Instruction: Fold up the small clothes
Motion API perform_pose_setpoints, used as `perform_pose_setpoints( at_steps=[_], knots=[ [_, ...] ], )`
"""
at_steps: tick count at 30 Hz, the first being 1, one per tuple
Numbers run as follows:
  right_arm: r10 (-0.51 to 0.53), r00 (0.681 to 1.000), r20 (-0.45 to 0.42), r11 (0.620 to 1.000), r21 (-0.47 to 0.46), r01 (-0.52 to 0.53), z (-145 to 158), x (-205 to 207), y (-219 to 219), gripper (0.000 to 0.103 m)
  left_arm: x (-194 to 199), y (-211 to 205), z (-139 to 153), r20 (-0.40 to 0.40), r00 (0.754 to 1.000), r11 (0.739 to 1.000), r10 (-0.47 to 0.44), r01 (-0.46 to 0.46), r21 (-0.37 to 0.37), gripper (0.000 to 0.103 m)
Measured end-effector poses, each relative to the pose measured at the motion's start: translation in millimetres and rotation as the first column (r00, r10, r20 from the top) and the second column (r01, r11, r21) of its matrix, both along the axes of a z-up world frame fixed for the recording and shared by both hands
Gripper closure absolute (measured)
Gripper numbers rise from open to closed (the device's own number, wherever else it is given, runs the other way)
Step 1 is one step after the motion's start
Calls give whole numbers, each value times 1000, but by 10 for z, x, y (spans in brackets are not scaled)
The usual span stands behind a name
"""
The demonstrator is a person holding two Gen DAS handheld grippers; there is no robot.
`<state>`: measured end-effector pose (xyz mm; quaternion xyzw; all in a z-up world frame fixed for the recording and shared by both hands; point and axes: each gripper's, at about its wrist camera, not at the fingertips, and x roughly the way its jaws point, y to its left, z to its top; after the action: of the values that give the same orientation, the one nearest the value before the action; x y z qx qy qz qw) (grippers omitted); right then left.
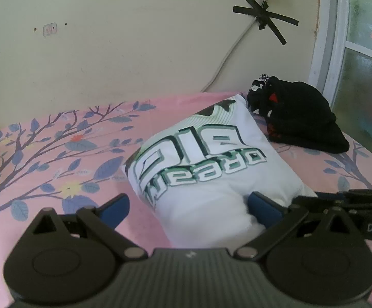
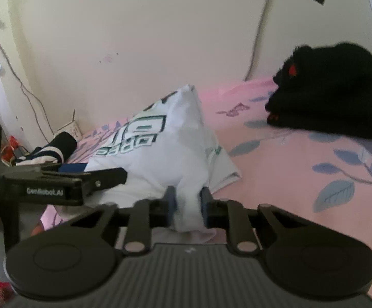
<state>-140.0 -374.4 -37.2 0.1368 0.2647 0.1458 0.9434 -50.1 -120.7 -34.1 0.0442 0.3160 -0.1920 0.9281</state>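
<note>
A folded white shirt point(image 1: 201, 154) with green lettering lies on the pink floral bedsheet point(image 1: 57, 154). My left gripper point(image 1: 188, 201) stands wide open, its blue pads point(image 1: 116, 209) on either side of the shirt's near end and not pressing it. In the right wrist view my right gripper point(image 2: 187, 202) is shut on a bunched fold of the white shirt point(image 2: 165, 148) at its near edge, with cloth standing up between the pads. The left gripper point(image 2: 93, 172) reaches in from the left over the same shirt.
A stack of black clothes point(image 1: 298, 120) point(image 2: 334, 97) sits at the back right of the bed by a glass door frame point(image 1: 324, 51). A dark striped garment point(image 2: 55, 146) lies at the far left. The cream wall point(image 1: 134, 38) with a cable borders the bed.
</note>
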Motion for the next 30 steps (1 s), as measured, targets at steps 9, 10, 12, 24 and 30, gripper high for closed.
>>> perform_pose_setpoints(
  at_steps=[9,10,12,24,30],
  knots=[
    [-120,992,28,992,-43,121,31,-28,-140,103,-54,-47,89,-17,998,998,-58,57,-42,0],
    [-126,992,11,992,-28,126,19,1,-166,103,-52,-22,82,-29,998,996,-63,61,-62,0],
    [-129,991,-17,991,-25,129,-1,55,-196,103,-16,10,47,-60,996,994,-67,61,-87,1],
    [-45,995,-91,958,280,69,91,285,-745,34,216,351,-51,-209,972,947,-106,34,-320,0],
    [98,984,-151,955,293,-50,43,844,-753,30,516,566,-230,-332,935,855,-124,-69,-514,0]
  ],
)
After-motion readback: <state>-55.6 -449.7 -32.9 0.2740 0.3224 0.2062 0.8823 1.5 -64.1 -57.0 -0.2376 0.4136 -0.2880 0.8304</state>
